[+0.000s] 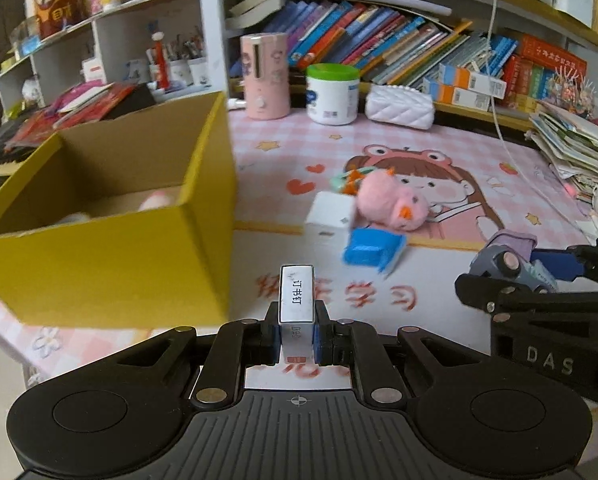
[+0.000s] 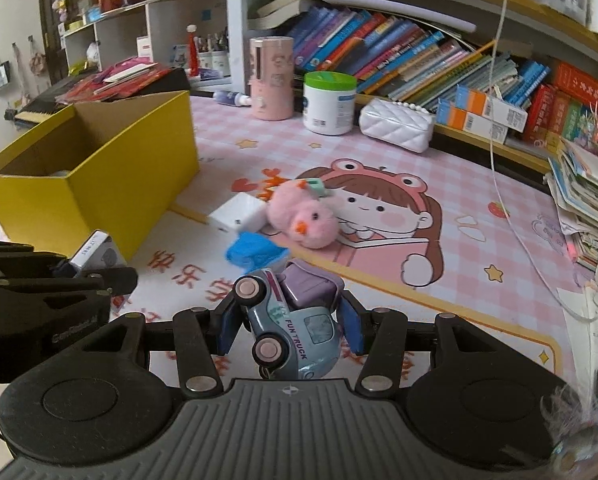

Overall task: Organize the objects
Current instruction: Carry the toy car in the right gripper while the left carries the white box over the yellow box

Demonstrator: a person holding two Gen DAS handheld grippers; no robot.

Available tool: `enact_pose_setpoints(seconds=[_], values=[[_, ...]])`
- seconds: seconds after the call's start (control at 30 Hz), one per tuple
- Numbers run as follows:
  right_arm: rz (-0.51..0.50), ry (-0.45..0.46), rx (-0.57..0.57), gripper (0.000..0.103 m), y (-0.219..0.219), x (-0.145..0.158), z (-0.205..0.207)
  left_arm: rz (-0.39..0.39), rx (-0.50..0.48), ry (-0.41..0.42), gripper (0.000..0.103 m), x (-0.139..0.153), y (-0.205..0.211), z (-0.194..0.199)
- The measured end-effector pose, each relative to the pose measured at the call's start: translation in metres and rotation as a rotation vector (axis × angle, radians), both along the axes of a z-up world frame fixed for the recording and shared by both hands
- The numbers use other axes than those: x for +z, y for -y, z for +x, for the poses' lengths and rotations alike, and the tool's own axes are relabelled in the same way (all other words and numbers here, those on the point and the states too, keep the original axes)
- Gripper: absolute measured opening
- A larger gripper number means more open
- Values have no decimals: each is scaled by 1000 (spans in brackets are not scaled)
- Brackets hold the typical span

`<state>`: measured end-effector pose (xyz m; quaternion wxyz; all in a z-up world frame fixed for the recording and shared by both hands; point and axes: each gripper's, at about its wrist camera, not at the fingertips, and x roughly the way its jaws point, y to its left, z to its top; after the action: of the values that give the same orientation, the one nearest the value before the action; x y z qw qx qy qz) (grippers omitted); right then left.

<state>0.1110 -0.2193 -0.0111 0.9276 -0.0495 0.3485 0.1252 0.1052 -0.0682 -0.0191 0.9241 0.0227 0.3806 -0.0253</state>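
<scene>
Left wrist: my left gripper (image 1: 297,334) clamps staple box (image 1: 296,300), yellow box (image 1: 111,216) mid-left; right gripper (image 2: 291,326) grips toy truck (image 2: 295,330), frame ctr.

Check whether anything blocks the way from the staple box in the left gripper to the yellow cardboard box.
Nothing visible does. The left gripper holds the staple box just right of the yellow box, whose open top is uncovered. The charger, blue item and pink plush lie farther right.
</scene>
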Motion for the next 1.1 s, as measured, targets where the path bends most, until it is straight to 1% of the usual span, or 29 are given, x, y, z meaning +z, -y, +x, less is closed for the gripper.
enact_pose_setpoints(seconds=[0.27,0.57,0.83,1.1], values=[[-15,7,43,49,-52,8,-27,-2,32,-2,13,6,-55,-33],[-25,-24,117,49,-122,5,-66,-8,73,-25,13,8,-119,-72],[-9,-28,129,49,-163,4,-98,4,69,-22,13,9,-155,-101],[-3,-9,134,49,-190,6,-123,5,65,0,13,12,-183,-123]])
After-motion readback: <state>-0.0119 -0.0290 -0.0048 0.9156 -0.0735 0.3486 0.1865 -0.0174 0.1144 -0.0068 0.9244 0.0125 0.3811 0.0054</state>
